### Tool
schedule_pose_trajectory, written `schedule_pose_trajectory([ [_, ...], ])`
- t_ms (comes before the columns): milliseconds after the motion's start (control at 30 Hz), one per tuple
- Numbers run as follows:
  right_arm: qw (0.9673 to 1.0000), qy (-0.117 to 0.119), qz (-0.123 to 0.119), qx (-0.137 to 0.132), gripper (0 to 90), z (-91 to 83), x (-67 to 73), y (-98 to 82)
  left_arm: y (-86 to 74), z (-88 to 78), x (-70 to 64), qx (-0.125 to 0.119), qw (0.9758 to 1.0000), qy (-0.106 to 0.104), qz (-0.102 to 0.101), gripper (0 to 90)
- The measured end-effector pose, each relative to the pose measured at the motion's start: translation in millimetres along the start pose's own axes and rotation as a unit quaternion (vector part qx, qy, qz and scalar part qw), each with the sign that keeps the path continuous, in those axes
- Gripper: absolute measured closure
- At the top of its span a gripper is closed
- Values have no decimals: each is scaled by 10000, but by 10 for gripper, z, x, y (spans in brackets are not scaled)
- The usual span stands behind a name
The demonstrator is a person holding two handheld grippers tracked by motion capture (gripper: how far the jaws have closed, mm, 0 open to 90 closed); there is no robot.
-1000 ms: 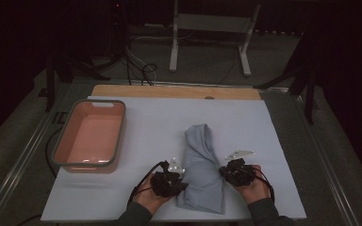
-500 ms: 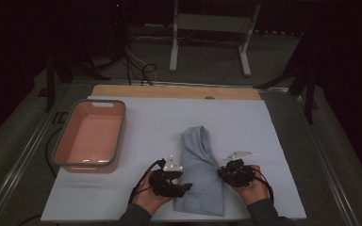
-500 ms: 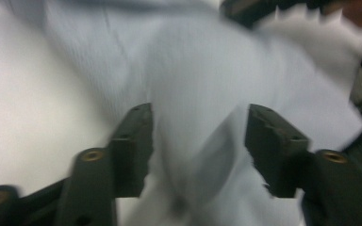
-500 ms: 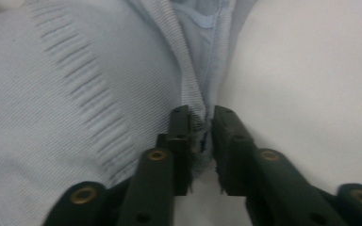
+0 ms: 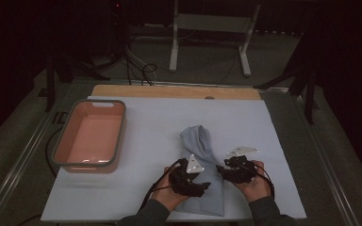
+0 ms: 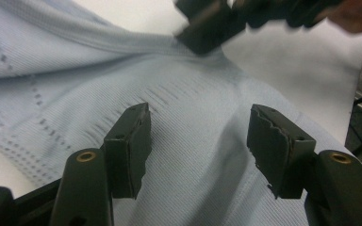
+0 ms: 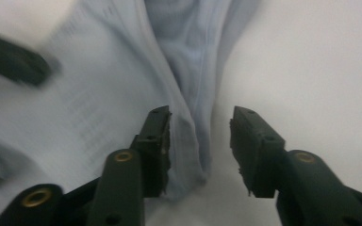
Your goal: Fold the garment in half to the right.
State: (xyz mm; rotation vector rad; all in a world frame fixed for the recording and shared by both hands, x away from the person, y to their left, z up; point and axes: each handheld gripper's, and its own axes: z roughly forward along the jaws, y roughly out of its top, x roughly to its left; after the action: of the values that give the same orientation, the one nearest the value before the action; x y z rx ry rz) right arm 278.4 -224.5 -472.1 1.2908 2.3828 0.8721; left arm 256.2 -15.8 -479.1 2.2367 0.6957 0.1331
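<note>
The place looks like a lab or recording studio. A white sheet-covered wooden table (image 5: 169, 127) stands in a dark room; behind the table, black cables (image 5: 136, 66) trail across grey floor beside a white metal stand (image 5: 209, 28).

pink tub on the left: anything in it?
Empty. The pink tub shows only its bare inner floor; the light blue cloth lies apart on the white mat.

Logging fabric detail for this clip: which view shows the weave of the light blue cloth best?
The left gripper view: the light blue cloth lies close under its open tongs, ribbing and rows of small holes sharp. The right gripper view shows a folded edge, blurred. The high view shows the whole cloth on the white mat, too small for weave.
</note>
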Motion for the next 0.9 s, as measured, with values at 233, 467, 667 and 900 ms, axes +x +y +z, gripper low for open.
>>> schedule_pose_trajectory([
  [233, 9990, 133, -117, -422, 519, -82, 36, 283, -41, 34, 15, -6, 9999, -91, -137, 412],
  [467, 9974, 350, -257, -582, 576, -12, 117, 507, -62, 39, 1, 35, 9999, -69, -65, 411],
  [667, 9966, 446, -324, -615, 670, 138, 197, 636, -75, 48, -18, 64, 10000, -12, -16, 412],
  [900, 9967, 533, -88, -599, 705, 304, 182, 728, -84, 60, -33, 85, 10000, 3, -11, 410],
])
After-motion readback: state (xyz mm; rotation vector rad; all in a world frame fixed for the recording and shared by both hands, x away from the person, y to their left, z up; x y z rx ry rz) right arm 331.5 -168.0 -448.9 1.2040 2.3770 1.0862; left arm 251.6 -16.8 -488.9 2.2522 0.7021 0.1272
